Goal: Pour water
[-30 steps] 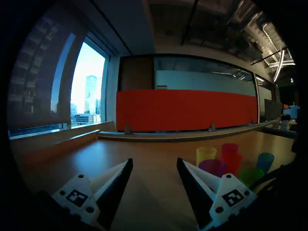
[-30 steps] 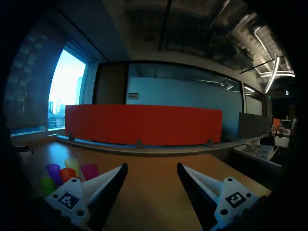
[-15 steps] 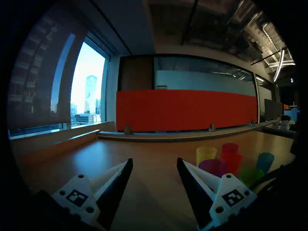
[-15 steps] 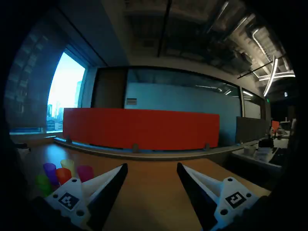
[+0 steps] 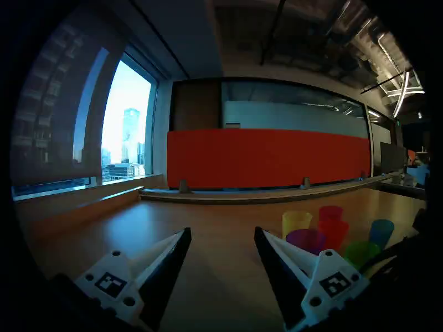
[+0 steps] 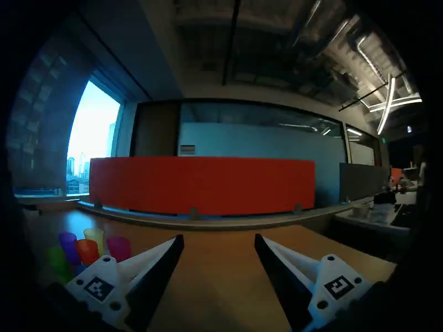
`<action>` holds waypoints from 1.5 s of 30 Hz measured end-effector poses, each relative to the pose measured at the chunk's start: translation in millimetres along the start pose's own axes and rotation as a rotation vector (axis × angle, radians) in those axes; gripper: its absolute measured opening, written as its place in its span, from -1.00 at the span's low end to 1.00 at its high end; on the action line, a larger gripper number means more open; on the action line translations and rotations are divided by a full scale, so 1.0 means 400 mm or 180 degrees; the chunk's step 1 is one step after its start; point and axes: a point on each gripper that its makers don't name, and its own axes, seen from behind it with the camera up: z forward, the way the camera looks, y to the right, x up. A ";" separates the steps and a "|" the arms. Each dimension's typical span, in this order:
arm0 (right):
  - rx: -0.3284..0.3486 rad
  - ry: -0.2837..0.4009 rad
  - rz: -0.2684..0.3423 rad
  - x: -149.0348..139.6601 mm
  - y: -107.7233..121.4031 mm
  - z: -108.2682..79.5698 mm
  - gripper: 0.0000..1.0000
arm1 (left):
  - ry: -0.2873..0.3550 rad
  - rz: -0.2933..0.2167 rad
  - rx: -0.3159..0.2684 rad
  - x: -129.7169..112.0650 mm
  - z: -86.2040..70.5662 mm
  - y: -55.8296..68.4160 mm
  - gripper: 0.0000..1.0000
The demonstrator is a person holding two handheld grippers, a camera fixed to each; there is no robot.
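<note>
Left claw (image 5: 221, 230): fingers spread wide; nothing between them and the tips touch nothing; bare wooden surface (image 5: 221, 213) lies beneath and ahead of it. Right claw (image 6: 217, 237): likewise spread wide, holding nothing and touching nothing.

Task items: a cluster of coloured cups (image 5: 326, 235) stands on the surface ahead and to the right of the left claw, just beyond its right finger (image 5: 288, 265); yellow cup (image 5: 296, 220) nearest the claw's centre line; magenta cup (image 5: 330, 211) farthest back; orange cup (image 5: 335, 229) and purple cup (image 5: 303, 240) in the middle; blue cup (image 5: 382, 228) and green cup (image 5: 359, 252) farthest right. In the right gripper view the same cluster stands ahead and to the left of the right claw, beside its left finger (image 6: 144, 271).

Changes: the left gripper view matches the frames of a second ago; claw spread and cup positions are the same. In the right gripper view the cups have shifted toward the left edge; the red partition (image 6: 202, 185) ahead sits slightly lower and more ceiling shows; the spread of the claw is unchanged.

Obscured: in the left gripper view the purple cup's base is hidden behind the right finger; the green cup is partly cut off by a dark shape at the edge. In the right gripper view the lower cups are dim and partly behind the left finger. Whether any cup holds water cannot be told.
</note>
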 end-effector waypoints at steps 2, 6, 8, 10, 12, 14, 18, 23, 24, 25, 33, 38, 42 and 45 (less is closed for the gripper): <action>0.0014 0.0001 0.0001 -0.009 -0.001 0.003 0.98 | 0.0000 0.0000 0.0000 0.000 0.000 0.000 0.68; 0.0043 -0.0026 0.0035 -0.032 -0.003 0.007 0.98 | 0.0000 0.0000 0.0000 0.000 0.000 -0.001 0.68; 0.0058 -0.0053 0.0068 -0.048 -0.003 0.008 0.98 | 0.0000 0.0000 0.0000 0.000 0.000 -0.001 0.68; 0.0060 -0.0091 0.0095 -0.062 0.000 0.009 0.98 | 0.0000 0.0000 0.0000 0.000 0.000 -0.001 0.68; 0.0060 -0.0132 0.0117 -0.076 0.002 0.010 0.98 | 0.0000 0.0000 0.0000 0.000 -0.001 -0.001 0.68; 0.0060 -0.0171 0.0129 -0.091 0.004 0.011 0.98 | 0.0000 -0.0001 0.0000 0.000 0.000 -0.001 0.68; 0.0066 -0.0211 0.0109 -0.109 0.002 0.015 0.98 | 0.0000 0.0000 0.0000 0.001 0.000 0.000 0.68; 0.0072 -0.0232 0.0073 -0.118 -0.003 0.022 0.98 | 0.0000 -0.0001 -0.0001 0.000 0.000 0.000 0.68; 0.0069 -0.0238 0.0069 -0.119 -0.003 0.022 0.98 | 0.0000 -0.0001 -0.0001 0.000 0.000 0.000 0.68; 0.0064 -0.0245 0.0066 -0.121 -0.003 0.022 0.98 | 0.0000 0.0000 0.0000 0.000 0.000 0.000 0.68; 0.0045 -0.0263 0.0062 -0.127 -0.002 0.022 0.98 | 0.0000 0.0000 0.0000 0.000 0.000 -0.001 0.68; 0.0048 -0.0263 0.0052 -0.124 -0.008 0.019 0.98 | 0.0000 0.0000 0.0000 0.000 0.000 0.000 0.68; 0.0047 -0.0262 0.0053 -0.125 -0.009 0.017 0.98 | 0.0000 -0.0001 0.0000 0.000 0.000 0.000 0.68; 0.0042 -0.0261 0.0054 -0.125 -0.009 0.015 0.98 | 0.0000 0.0000 0.0000 0.001 0.000 -0.001 0.68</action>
